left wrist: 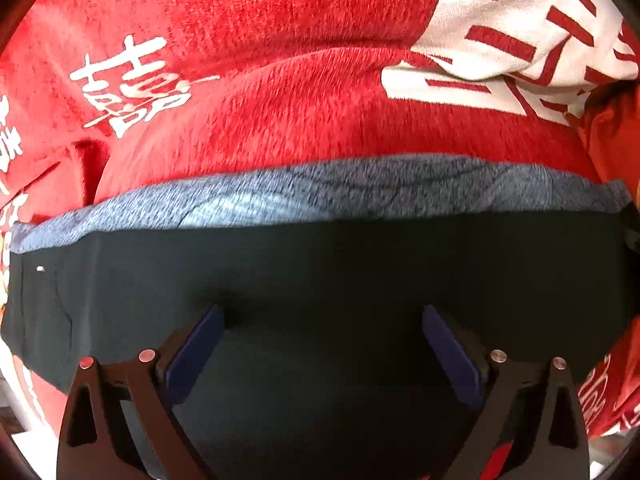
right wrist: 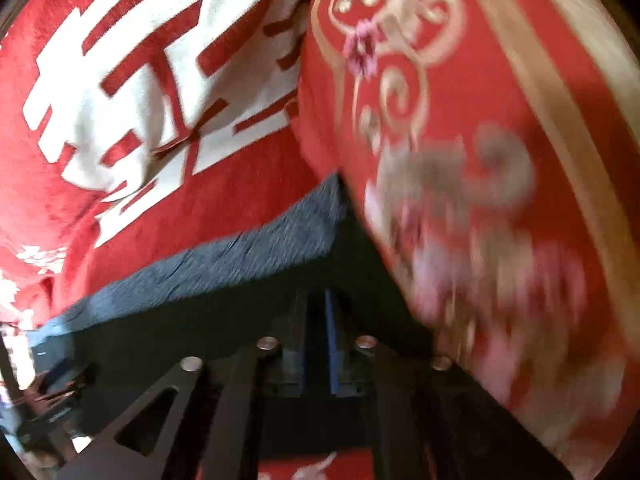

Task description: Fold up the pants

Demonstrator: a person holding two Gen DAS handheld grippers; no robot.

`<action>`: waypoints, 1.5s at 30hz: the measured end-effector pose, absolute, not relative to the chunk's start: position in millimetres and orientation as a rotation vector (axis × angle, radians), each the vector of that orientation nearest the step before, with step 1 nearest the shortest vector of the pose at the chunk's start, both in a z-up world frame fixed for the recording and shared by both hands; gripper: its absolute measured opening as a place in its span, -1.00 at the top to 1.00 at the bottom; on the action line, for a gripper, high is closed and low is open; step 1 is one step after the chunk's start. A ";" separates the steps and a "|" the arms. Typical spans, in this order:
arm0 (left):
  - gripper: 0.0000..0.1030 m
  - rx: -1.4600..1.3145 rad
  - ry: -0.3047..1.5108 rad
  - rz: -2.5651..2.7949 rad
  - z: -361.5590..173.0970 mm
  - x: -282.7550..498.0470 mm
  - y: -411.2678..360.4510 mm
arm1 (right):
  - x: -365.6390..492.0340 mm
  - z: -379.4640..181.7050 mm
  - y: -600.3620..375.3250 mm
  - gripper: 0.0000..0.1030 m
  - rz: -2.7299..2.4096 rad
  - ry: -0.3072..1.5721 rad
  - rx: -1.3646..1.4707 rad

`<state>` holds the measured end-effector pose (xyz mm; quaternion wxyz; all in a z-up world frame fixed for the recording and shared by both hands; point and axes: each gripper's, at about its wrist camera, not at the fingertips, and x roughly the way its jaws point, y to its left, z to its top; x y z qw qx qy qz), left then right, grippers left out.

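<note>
Left tool (left wrist: 322, 316) released, spread wide above dark pants (left wrist: 320, 264) on red blanket (left wrist: 260, 20). Right tool (right wrist: 316, 320) nearly clenched; what it grips, cannot tell

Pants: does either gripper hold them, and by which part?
The left gripper stands open over the dark pants, holding nothing. The right gripper is nearly closed over the pants; whether cloth is pinched cannot be told.

Red blanket (left wrist: 280, 20) with white characters
</note>
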<state>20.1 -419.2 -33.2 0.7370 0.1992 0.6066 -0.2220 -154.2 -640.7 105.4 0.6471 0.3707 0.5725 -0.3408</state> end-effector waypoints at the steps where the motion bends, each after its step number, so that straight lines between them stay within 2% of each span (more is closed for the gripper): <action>1: -0.94 0.440 1.336 -0.491 -31.9 16.6 -415.8 | -156.8 108.8 -633.6 0.56 -0.744 1.290 0.877; 6: -0.94 0.419 1.352 -0.523 -18.5 2.5 -379.3 | -160.2 126.2 -574.7 0.40 -0.591 1.262 0.940; 11: -0.94 0.403 1.340 -0.508 -1.2 11.1 -326.3 | -127.7 121.3 -502.7 0.37 -0.431 1.257 1.037; 18: -0.94 0.425 1.291 -0.415 17.3 71.6 -213.8 | -67.6 105.5 -379.1 0.27 -0.177 1.235 1.196; 24: -0.94 0.493 1.243 -0.280 -7.4 138.9 -123.6 | -30.2 66.8 -293.7 0.26 -0.071 1.240 1.317; 29: -1.00 0.457 1.269 -0.285 -40.5 173.2 -78.4 | -21.9 44.8 -269.7 0.26 -0.101 1.203 1.380; 37: -1.00 0.401 1.255 -0.421 -48.1 180.0 -64.5 | -13.6 38.6 -277.7 0.27 -0.135 1.154 1.419; 38: -1.00 0.403 1.255 -0.430 -48.5 180.3 -63.9 | -8.5 36.9 -279.4 0.28 -0.138 1.159 1.430; 39: -1.00 0.406 1.258 -0.438 -48.8 181.7 -63.7 | -0.8 36.8 -281.3 0.67 -0.150 1.179 1.419; 40: -1.00 0.408 1.265 -0.446 -48.7 183.6 -63.4 | 9.5 41.3 -283.9 0.75 -0.170 1.196 1.378; 45: -1.00 0.425 1.270 -0.478 -47.1 183.6 -64.0 | 12.5 80.3 -276.9 0.82 -0.190 1.189 1.210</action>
